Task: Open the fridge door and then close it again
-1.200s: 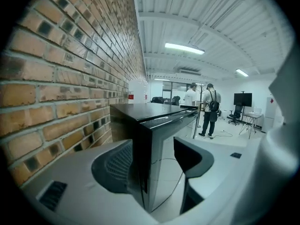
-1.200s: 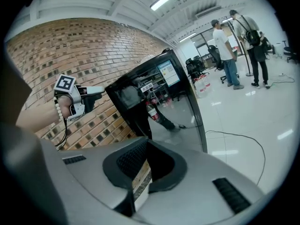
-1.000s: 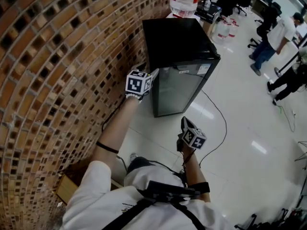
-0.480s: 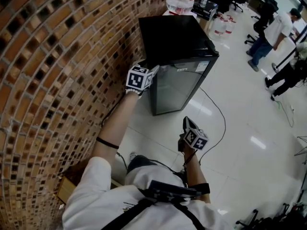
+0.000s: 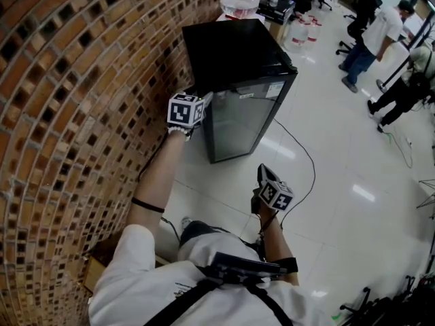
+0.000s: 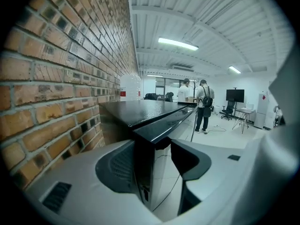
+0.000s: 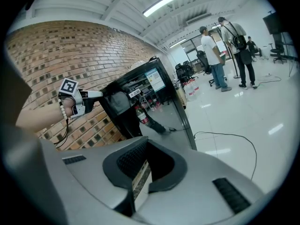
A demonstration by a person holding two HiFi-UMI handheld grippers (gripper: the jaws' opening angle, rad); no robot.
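1. Now: fridge point(image 5: 231, 46) on the floor, just beside brick wall point(image 5: 81, 80); glass door point(image 5: 238, 121) looking shut, so opening step not yet done
2. At left tongs point(image 6: 153, 144): apart, just been closing, w/ upper door edge point(image 6: 143, 172) between them, no firm press visible yet; at right tongs point(image 7: 140, 172): together, nothing held, well apart from fridge
3. Could slip off at the pull, bc. of thin glossy edge & shallow bite at the corner only
4. Could drag the whole fridge instead of swinging the door, in case of strong seal & no bracing from other side
5. Could scrape left tongs on the bricks, due to very little room there
6. Could snag cable point(image 5: 302, 161) on floor at right of fridge, if stepping nearer
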